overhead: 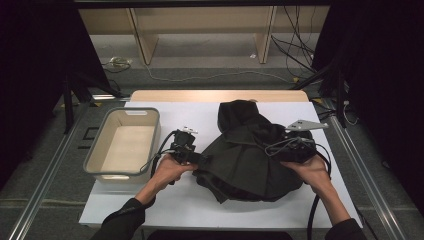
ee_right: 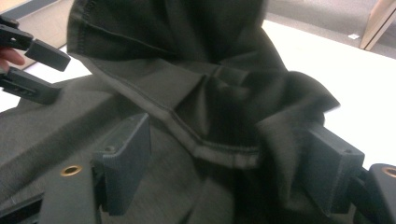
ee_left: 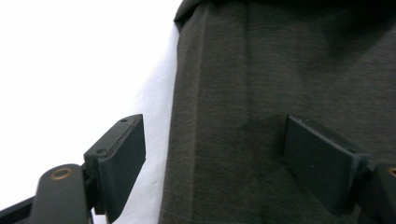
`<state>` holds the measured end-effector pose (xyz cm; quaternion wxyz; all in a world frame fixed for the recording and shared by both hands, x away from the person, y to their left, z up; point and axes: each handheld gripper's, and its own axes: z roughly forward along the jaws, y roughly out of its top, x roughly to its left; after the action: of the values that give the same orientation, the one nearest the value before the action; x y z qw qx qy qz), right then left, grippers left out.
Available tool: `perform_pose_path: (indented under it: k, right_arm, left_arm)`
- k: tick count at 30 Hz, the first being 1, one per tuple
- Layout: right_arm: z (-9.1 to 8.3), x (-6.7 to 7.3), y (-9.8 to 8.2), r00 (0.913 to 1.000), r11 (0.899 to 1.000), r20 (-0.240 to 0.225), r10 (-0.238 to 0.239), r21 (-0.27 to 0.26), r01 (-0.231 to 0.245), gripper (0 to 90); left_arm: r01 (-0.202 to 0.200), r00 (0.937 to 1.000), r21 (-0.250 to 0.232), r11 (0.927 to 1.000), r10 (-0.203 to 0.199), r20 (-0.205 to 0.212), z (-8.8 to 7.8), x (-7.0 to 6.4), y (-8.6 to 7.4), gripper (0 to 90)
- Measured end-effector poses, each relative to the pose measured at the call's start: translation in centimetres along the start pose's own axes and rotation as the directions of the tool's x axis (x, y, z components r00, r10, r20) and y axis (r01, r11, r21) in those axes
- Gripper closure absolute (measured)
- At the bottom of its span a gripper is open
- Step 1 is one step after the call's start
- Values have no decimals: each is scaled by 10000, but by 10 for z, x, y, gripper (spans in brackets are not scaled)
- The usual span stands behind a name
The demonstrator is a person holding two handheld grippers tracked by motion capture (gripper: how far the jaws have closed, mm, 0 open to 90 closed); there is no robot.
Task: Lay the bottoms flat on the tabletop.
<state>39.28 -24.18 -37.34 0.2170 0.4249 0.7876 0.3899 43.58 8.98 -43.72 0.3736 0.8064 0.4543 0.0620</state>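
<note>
High view: dark garment (overhead: 250, 155) heaped mid-table, bin (overhead: 100, 150) at 9 o'clock of it; left gripper (overhead: 197, 159) and right gripper (overhead: 280, 145) flank it.

Left gripper view: jaws released, cloth edge between them.

Right gripper view: jaws apart over a stitched hem (ee_right: 224, 151). Soft, light, floppy; grip hems.

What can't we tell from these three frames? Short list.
- High view: the left gripper jaws merge with the dark garment; their spread is unreadable there.
- High view: the right gripper jaws are hidden under its own body and plate.
- All views: the garment type; it lies bunched.
- High view: the near inner wall of the bin, hidden by its rim.
</note>
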Motion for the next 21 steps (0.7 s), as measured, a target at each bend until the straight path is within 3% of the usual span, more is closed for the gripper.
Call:
perform_pose_path:
  k: [3,9,11,14,17,21]
  right_arm:
    - [1,3,6,10000,10000,73,63,-31,-63,243]
    - [1,7,17,9998,9999,174,60,-104,-58,235]
    - [1,7,18,9998,9999,172,142,-50,-142,235]
    - [1,4,17,9997,9998,120,210,-11,-210,237]
    - [0,0,13,9992,9993,167,359,85,-361,240]
    - [-3,-9,3,9980,9983,349,522,240,-530,242]
  left_arm:
    - [188,9998,210,9996,-190,106,5,1,-1,193]
    - [13,9998,744,9972,-29,213,16,-5,-6,224]
    - [148,9985,853,9962,-192,512,20,-6,-8,286]
    - [150,9952,1027,9946,-248,943,22,-9,-11,476]
    - [-202,9967,1102,9937,113,808,20,-15,-10,712]
    - [-284,9961,969,9949,200,863,16,-16,-10,841]
